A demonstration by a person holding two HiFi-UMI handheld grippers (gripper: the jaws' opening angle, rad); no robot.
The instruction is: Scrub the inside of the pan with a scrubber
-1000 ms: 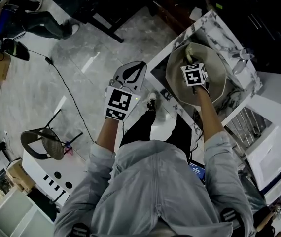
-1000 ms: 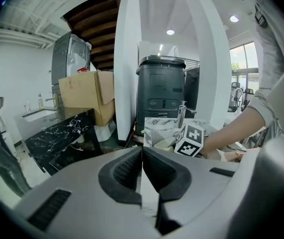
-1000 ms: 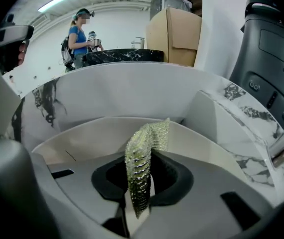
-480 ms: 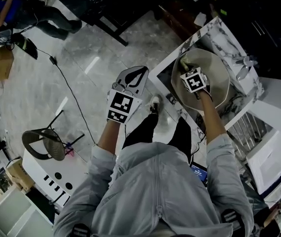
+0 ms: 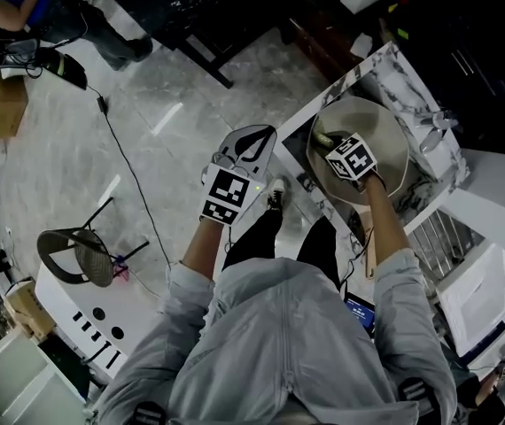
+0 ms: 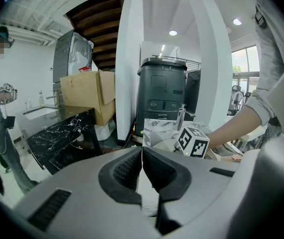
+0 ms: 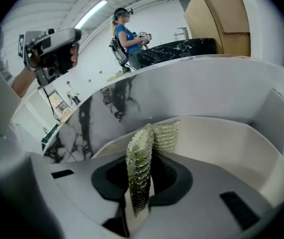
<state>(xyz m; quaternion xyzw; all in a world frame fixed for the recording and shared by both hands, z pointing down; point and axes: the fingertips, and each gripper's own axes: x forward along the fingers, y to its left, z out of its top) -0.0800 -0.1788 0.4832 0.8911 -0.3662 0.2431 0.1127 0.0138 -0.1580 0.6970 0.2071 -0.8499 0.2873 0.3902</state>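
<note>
One ribbed yellow-green mesh scrubber (image 7: 142, 153) is clamped by the right gripper (image 7: 137, 198) inside the round beige pan (image 7: 221, 143) at the marble-veined counter (image 7: 82, 128), while the left gripper (image 6: 142, 166) is held shut, empty.

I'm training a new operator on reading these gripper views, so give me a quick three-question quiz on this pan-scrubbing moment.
1. True or false: the left gripper is steadying the pan by its rim.
2. What is the right gripper clamped on?
A. a dish brush
B. a scrubber
C. nothing
3. Fill in: the left gripper's jaws are ____ (apart or together).

Key:
1. False. It is away from the pan and holds nothing.
2. B. The scrubber sticks out from between the jaws, over the inside of the pan.
3. Together.
</note>
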